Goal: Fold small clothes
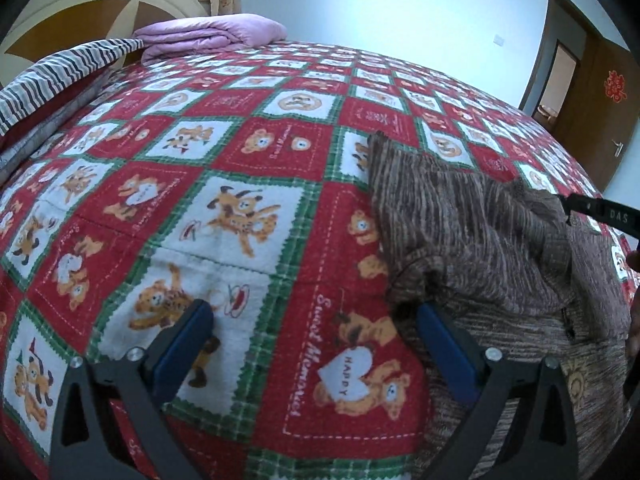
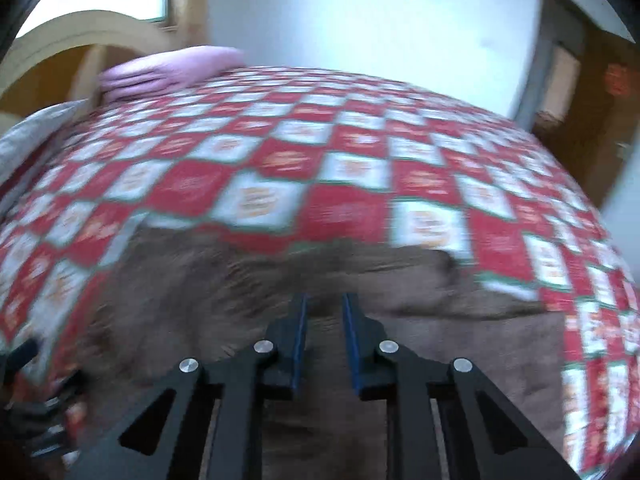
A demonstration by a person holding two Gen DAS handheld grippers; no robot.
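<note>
Item one, far left of my left wrist view: a striped blanket (image 1: 60, 72) draped over the bed's edge, with a curved cream and brown headboard (image 1: 100, 4) behind it.

Item two: a folded lilac quilt (image 1: 208, 36) lying at the head of the bed, just beside the stripes.

Item three: the bedspread (image 1: 224, 184), red and white squares with green borders, printed with bears and the words "Sweet Memories" and "HAPPY".

Item four: my left gripper (image 1: 316, 322), low over the bedspread, blue-padded fingers (image 1: 188, 340) spread wide with nothing between them. Its right finger sits at the edge of the garment.

Item five: the brown knit garment (image 1: 472, 232), striped, lying on the right half of the bed. One flap is lifted toward the right, where a black finger of my right gripper (image 1: 600, 212) meets the raised cloth.

Item six: a brown door (image 1: 600, 92) with a red ornament, far right.

In the right wrist view, heavily blurred: the garment (image 2: 200, 280) fills the lower middle over the bedspread (image 2: 360, 160). My right gripper (image 2: 324, 312) has its fingers (image 2: 298, 332) drawn narrow, a slim gap left; I cannot tell whether cloth is pinched between them.
</note>
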